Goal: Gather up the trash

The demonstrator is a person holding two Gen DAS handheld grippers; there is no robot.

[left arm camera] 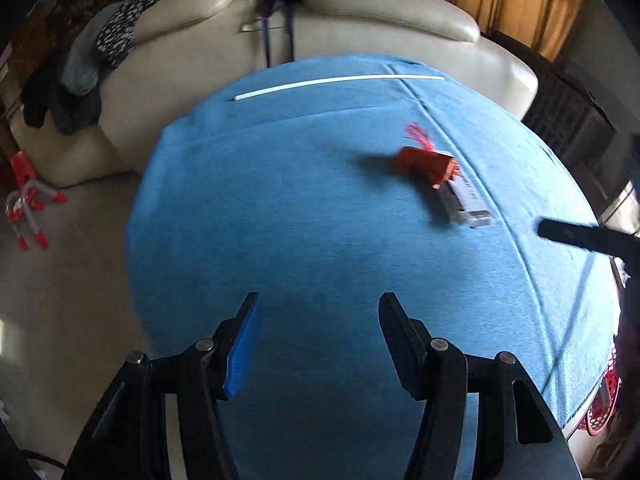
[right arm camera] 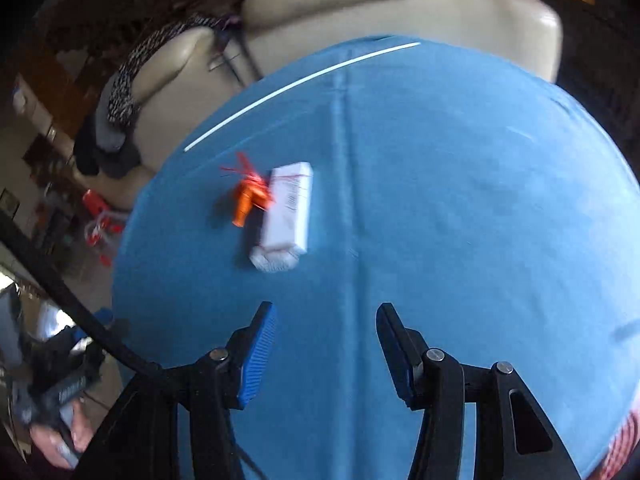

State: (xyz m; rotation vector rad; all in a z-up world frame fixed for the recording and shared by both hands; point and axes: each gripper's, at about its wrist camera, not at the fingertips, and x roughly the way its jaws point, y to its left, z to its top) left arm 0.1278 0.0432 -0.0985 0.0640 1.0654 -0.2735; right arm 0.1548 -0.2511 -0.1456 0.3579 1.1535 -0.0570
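Observation:
A table under a blue cloth [left arm camera: 300, 220] carries the trash. A small white carton [left arm camera: 466, 200] lies at the right, with a crumpled orange scrap [left arm camera: 420, 162] trailing red strands against its far end. A thin white stick [left arm camera: 340, 82] lies along the far edge. My left gripper [left arm camera: 318, 320] hovers over bare cloth, near and to the left of the carton, open with nothing between its fingers. In the right wrist view the white carton [right arm camera: 288, 212] and orange scrap [right arm camera: 248, 200] sit ahead and slightly left of my right gripper [right arm camera: 326, 332], which is open and holds nothing. The white stick [right arm camera: 300, 80] lies beyond them.
A cream sofa [left arm camera: 360, 20] with dark clothes [left arm camera: 116, 36] draped over it stands behind the table. A red-and-white object [left arm camera: 28, 200] lies on the floor at the left. A red mesh basket [left arm camera: 604, 404] shows past the table's right edge. A hand [right arm camera: 60, 440] holds the other gripper, lower left.

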